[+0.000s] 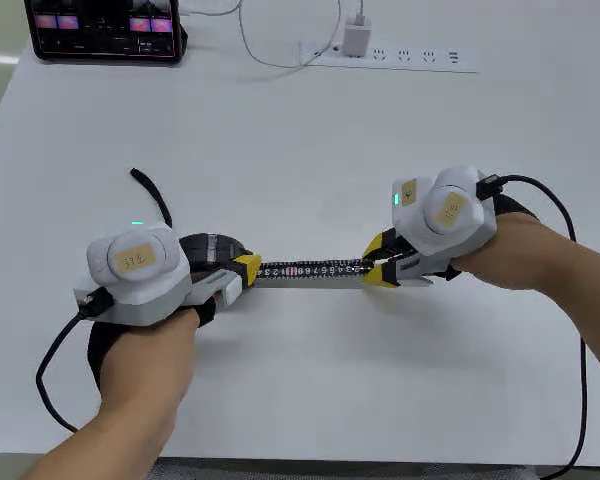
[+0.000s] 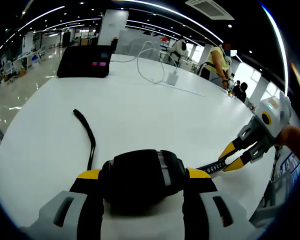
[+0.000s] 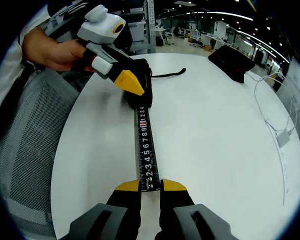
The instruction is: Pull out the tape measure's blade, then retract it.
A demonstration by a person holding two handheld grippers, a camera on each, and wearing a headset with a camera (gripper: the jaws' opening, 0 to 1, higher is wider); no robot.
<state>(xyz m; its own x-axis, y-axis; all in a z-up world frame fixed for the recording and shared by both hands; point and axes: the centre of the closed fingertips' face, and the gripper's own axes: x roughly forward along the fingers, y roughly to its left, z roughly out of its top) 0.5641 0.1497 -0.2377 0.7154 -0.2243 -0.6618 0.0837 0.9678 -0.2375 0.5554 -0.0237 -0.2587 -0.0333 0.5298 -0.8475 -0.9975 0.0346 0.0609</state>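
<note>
Left gripper (image 1: 236,277) clamps the black tape measure case (image 2: 140,180) on the white table (image 1: 300,130); right gripper (image 3: 150,186) pinches the blade (image 3: 145,145) by its end, a sound hold for thin, springy steel likely to snap back.

The case (image 1: 215,250) is black, its blade (image 3: 144,150) black with white numerals and a red patch. The left gripper (image 2: 144,175) and right gripper (image 3: 150,186) have yellow tips.
</note>
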